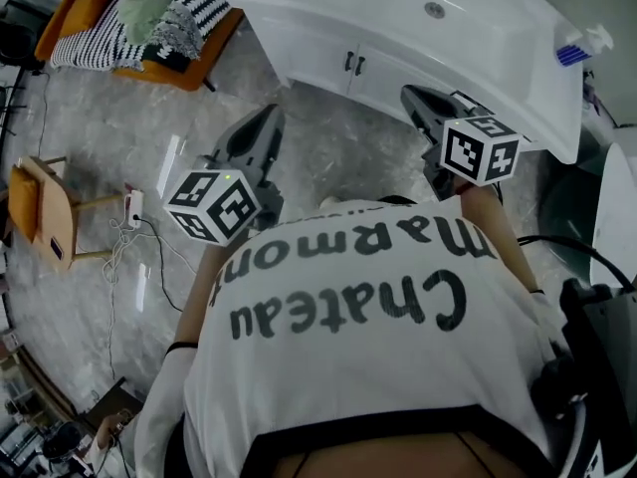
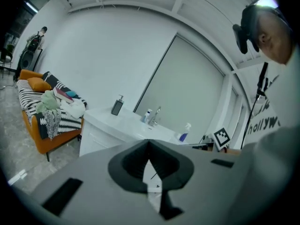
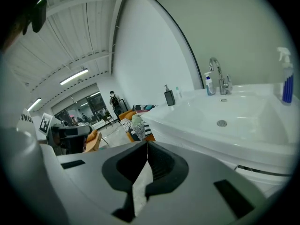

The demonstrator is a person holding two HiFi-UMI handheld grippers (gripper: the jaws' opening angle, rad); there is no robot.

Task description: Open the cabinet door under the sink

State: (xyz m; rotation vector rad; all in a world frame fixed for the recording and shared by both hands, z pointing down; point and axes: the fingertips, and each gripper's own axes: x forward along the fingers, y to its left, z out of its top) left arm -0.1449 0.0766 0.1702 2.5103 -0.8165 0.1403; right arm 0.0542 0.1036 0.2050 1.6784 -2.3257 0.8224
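The white sink cabinet stands under the basin at the top of the head view, its doors closed, with two black handles side by side. My left gripper is over the floor in front of the cabinet, apart from it, jaws shut and holding nothing. My right gripper is closer to the cabinet front, right of the handles, also shut with nothing in it. In the left gripper view the left gripper points toward the cabinet. The right gripper looks over the sink basin.
An orange sofa piled with clothes stands left of the vanity. A wooden chair and a power strip with cables lie on the marble floor at left. A faucet, soap dispenser and spray bottle stand on the counter.
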